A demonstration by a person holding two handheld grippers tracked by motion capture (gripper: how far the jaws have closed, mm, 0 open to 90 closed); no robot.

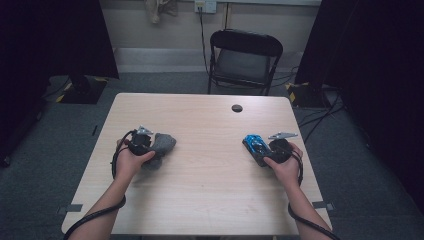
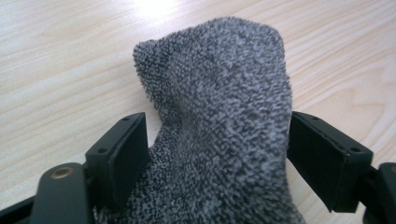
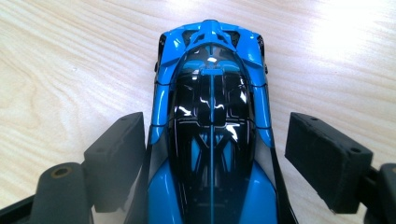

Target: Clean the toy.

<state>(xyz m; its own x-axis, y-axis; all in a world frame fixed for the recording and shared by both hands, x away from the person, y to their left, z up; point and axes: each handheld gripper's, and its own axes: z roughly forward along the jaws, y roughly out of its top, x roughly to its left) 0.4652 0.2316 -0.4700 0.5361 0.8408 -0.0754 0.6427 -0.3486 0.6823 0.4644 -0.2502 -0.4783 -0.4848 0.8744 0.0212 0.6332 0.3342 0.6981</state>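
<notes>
With both sets of jaws spread, the left gripper (image 1: 150, 143) is being backed off the grey cloth (image 2: 224, 116) and the right gripper (image 1: 264, 148) off the blue toy car (image 3: 211, 121), best drawn straight back so neither is dragged.

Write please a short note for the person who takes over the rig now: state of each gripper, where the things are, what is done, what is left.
Left gripper: jaws wide, a grey cloth bunched between them on the table; whether the pads press it is unclear.
Right gripper: open, jaws on either side of a blue toy car that sits on the table, a gap on one side.
Done: both things lie on the table, cloth at the left, car at the right.
Left: probably to grasp or leave each thing; check the cloth first.
</notes>
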